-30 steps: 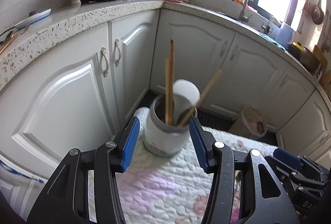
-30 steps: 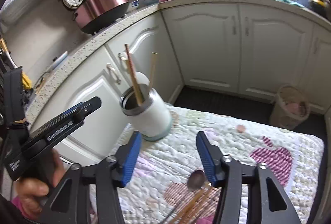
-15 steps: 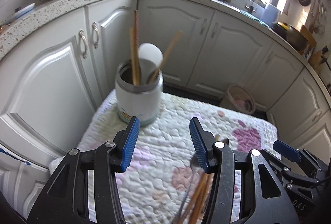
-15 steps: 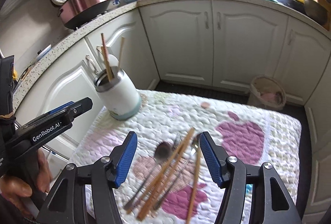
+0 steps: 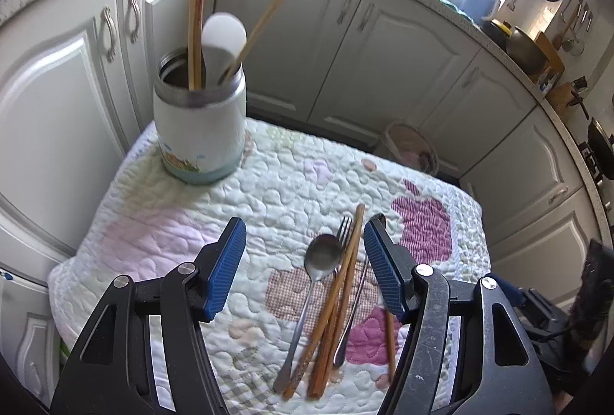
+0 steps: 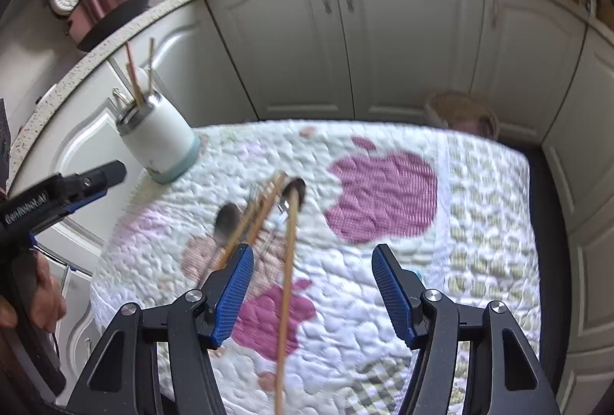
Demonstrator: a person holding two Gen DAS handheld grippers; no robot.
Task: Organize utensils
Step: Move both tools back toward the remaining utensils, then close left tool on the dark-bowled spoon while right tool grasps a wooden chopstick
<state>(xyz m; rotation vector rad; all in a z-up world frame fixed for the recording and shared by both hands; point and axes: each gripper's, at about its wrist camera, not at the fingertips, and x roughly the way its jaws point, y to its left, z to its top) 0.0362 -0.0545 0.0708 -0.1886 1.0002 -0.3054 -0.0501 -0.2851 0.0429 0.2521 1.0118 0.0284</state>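
Note:
A white utensil jar stands at the far left corner of the quilted table; it holds wooden chopsticks and a white spoon. It also shows in the right wrist view. Loose utensils lie on the quilt: a metal spoon, a fork, wooden chopsticks. My left gripper is open and empty above them. My right gripper is open and empty; one chopstick lies between its fingers on the quilt.
The quilt covers a small table with drop-offs on all sides. White cabinets surround it. A wicker basket sits on the floor behind. A rice cooker stands on the counter.
Both grippers have pulled back from the jar and tilted down toward the loose utensils. The jar looks farther off, and the utensils now lie between the fingers.

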